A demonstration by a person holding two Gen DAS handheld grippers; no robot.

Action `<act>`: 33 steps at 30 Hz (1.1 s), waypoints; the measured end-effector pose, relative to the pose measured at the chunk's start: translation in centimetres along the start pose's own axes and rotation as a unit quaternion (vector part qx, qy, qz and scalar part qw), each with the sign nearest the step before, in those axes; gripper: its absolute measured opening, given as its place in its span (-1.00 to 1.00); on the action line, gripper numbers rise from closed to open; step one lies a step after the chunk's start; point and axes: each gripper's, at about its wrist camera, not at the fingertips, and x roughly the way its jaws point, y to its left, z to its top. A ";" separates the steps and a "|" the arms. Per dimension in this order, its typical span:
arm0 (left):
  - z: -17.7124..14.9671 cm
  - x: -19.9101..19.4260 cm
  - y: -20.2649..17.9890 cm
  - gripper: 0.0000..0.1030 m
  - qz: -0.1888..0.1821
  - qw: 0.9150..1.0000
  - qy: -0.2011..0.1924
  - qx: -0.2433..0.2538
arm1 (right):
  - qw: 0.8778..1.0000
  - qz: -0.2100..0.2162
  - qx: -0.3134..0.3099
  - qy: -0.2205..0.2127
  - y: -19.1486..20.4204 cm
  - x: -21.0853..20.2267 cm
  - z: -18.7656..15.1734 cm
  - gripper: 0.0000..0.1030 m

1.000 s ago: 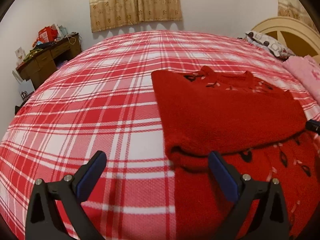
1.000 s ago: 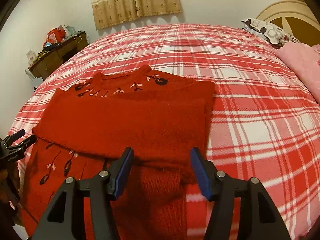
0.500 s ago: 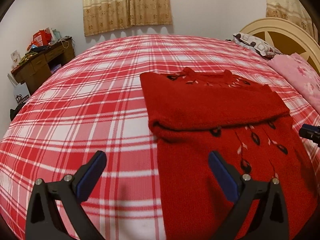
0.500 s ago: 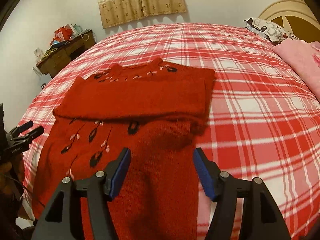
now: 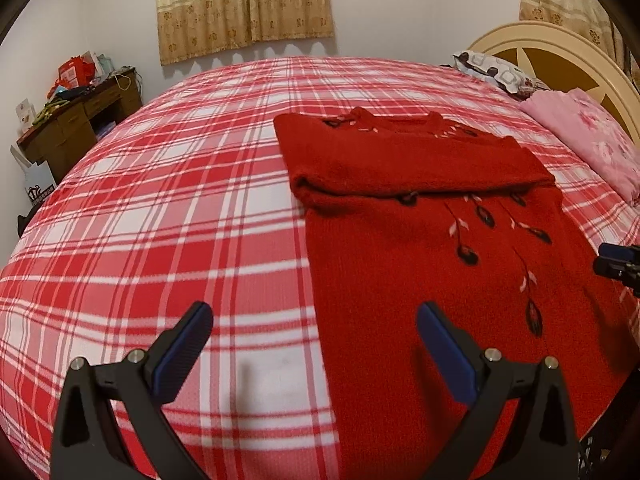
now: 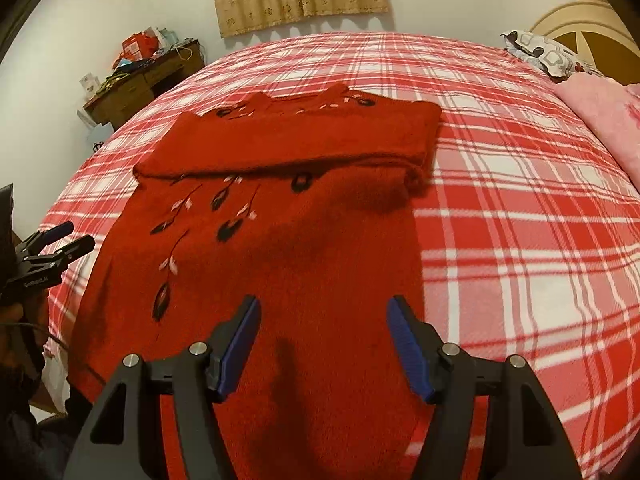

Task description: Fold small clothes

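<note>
Both sets of fingers gape wide, empty: left gripper, right gripper, whose fingers just opened further. Red sweater lies sleeves-folded mid-bed. Right view alone shows the person's hand.

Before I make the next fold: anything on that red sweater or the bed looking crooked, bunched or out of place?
Nothing stands out. The red sweater lies flat on the plaid bedspread, sleeves folded across the chest in a fairly even band. Both grippers, left and right, are open and empty.
</note>
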 end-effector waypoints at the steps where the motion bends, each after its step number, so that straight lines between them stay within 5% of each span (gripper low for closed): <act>1: -0.2 -0.2 -0.1 1.00 0.000 1.000 0.000 0.002 | 1.000 0.001 -0.001 0.002 0.2 -0.1 -0.3 0.29; 22: -5.8 -2.8 -0.5 0.99 -0.032 0.998 0.046 -0.006 | 1.000 -0.004 0.024 0.005 0.1 -1.9 -4.8 0.30; 33: -8.3 -4.6 -0.6 0.37 -0.091 0.991 0.084 -0.053 | 1.000 0.015 0.025 -0.004 0.8 -3.0 -6.3 0.30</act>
